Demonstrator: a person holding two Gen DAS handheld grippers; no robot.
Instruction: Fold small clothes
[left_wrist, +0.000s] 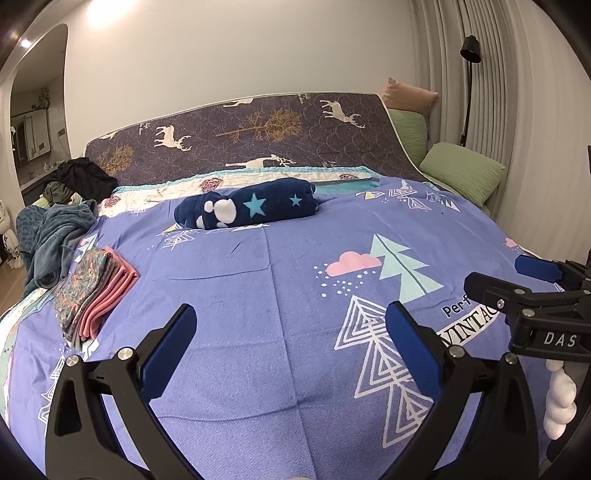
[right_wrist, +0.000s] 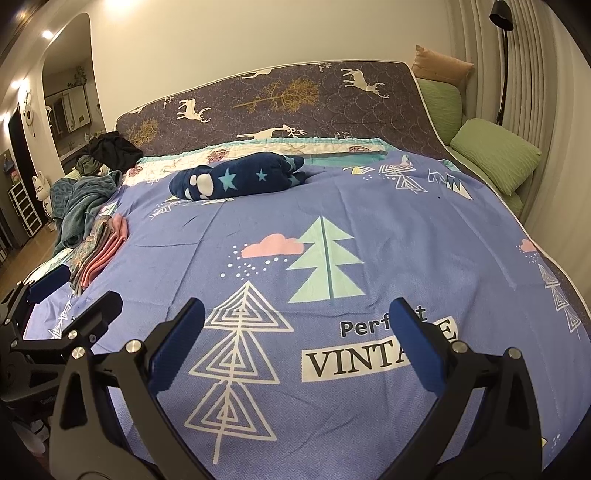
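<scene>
The left gripper (left_wrist: 291, 332) hangs over the purple printed bedspread (left_wrist: 258, 295) with its jaws spread wide and nothing between the blue pads (left_wrist: 168, 354). The right gripper (right_wrist: 295, 328) hangs alongside it in the same state, jaws wide apart and empty above the "Perfect VINTAGE" print (right_wrist: 376, 354); in the left wrist view it juts in from 3 o'clock (left_wrist: 513, 284).

Outward from the left gripper, at about 10 o'clock, a small stack of folded clothes (left_wrist: 96, 291) lies on the bedspread near its left edge: a floral piece on top, pink layers showing beneath. Its long axis runs roughly from 7 to 1 o'clock. In the right wrist view the same stack (right_wrist: 98, 254) sits at about 9 to 10 o'clock, well apart from those jaws, so the left gripper is clearly the nearer one.

Further out past the stack, at 10 to 11 o'clock, a loose heap of unfolded garments, grey-teal (left_wrist: 51, 240) with darker ones (left_wrist: 85, 177) behind, sprawls at the bed's far left corner. I judge the next garment comes from there, a reach best led by the left gripper.

At 12 o'clock a rolled navy star-print blanket (left_wrist: 247, 208) lies crosswise, long axis from 9 to 3 o'clock. Green pillows (left_wrist: 461, 173) rest at 2 o'clock.
</scene>
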